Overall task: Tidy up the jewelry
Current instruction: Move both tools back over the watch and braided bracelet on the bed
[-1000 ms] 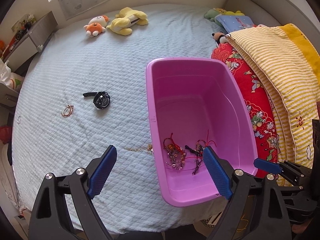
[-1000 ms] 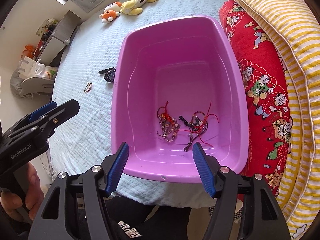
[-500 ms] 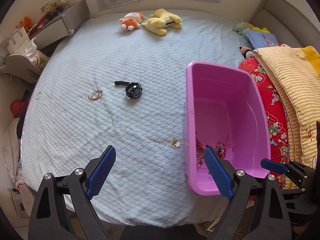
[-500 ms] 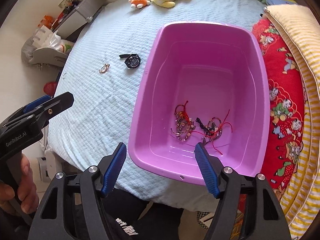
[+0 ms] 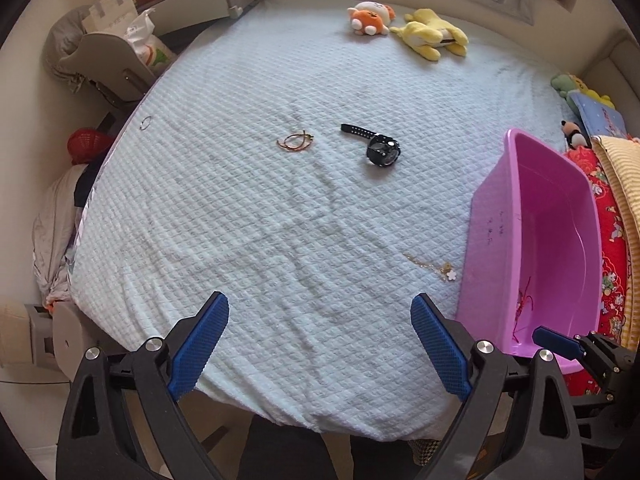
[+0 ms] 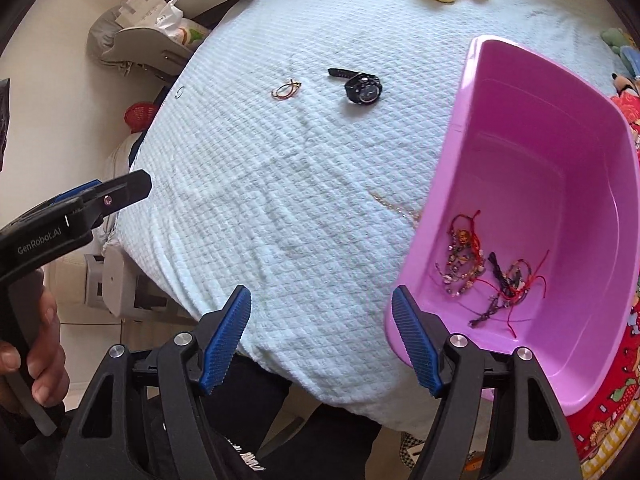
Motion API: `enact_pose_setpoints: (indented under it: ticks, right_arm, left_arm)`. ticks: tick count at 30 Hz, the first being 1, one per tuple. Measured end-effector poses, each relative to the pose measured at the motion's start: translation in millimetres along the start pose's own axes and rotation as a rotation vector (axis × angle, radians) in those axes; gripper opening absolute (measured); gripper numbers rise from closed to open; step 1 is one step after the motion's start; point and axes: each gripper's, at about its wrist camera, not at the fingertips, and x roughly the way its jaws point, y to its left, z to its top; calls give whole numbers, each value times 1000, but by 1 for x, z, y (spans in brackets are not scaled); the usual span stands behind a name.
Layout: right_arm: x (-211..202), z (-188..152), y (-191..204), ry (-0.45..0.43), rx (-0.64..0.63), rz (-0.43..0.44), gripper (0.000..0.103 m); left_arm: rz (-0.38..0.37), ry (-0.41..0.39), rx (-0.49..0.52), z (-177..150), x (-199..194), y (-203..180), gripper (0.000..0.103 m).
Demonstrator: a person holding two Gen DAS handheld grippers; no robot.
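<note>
Jewelry partly sorted: some pieces in the pink tub (image 6: 580,184), others loose on the bed (image 5: 248,240).

Tangled red-corded bracelets (image 6: 488,272) lie on the tub floor at the right; in the left wrist view only a red strand (image 5: 524,304) shows past the tub wall. A gold chain with a white flower charm (image 5: 434,267) lies just beside the tub's left wall, blurred and partly cut off by that wall in the right wrist view. Farther off sit a black watch (image 5: 378,146), a thin reddish bangle (image 5: 295,143), and a small ring (image 5: 146,123) near the bed's left edge. Left tool (image 5: 320,348) and right tool (image 6: 322,336) both hover over the near edge with fingers apart, gripping nothing. Against a second ago, both views have swung left, the tub sliding from centre to the right.
</note>
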Motion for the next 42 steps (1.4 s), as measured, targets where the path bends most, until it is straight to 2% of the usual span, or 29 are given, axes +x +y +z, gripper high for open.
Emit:
enact_pose_setpoints:
  ticks: [5, 8, 11, 13, 16, 19, 23, 27, 33, 37, 42]
  right_arm:
    - [30, 18, 36, 39, -12, -23, 72]
    - [50, 29, 54, 46, 27, -34, 72]
    - [68, 37, 64, 30, 145, -56, 72]
    - [74, 36, 66, -7, 238, -61, 72]
    - [82, 26, 70, -51, 369, -113, 72]
    - [87, 14, 73, -80, 479, -172, 72]
    - [92, 7, 80, -113, 562, -219, 72]
    - [100, 11, 79, -169, 579, -254, 72]
    - [133, 29, 56, -259, 603, -277, 72]
    - [160, 52, 40, -312, 548, -313, 72]
    - [194, 90, 23, -373, 464, -307, 72]
  left_arm:
    - [-10, -10, -19, 13, 19, 45, 93]
    - [-28, -10, 10, 25, 38, 73, 93]
    - [-29, -1, 94, 39, 60, 98, 93]
    - [-60, -29, 140, 48, 70, 115, 94]
    - [-88, -55, 214, 62, 92, 133, 95]
    - [-110, -38, 276, 76, 118, 143, 95]
    - [-146, -7, 297, 94, 147, 153, 95]
    - [-152, -12, 288, 106, 174, 159, 95]
    - [-156, -15, 260, 115, 213, 150, 95]
    - [-158, -39, 250, 119, 237, 139, 95]
    - [-163, -84, 252, 123, 272, 119, 95]
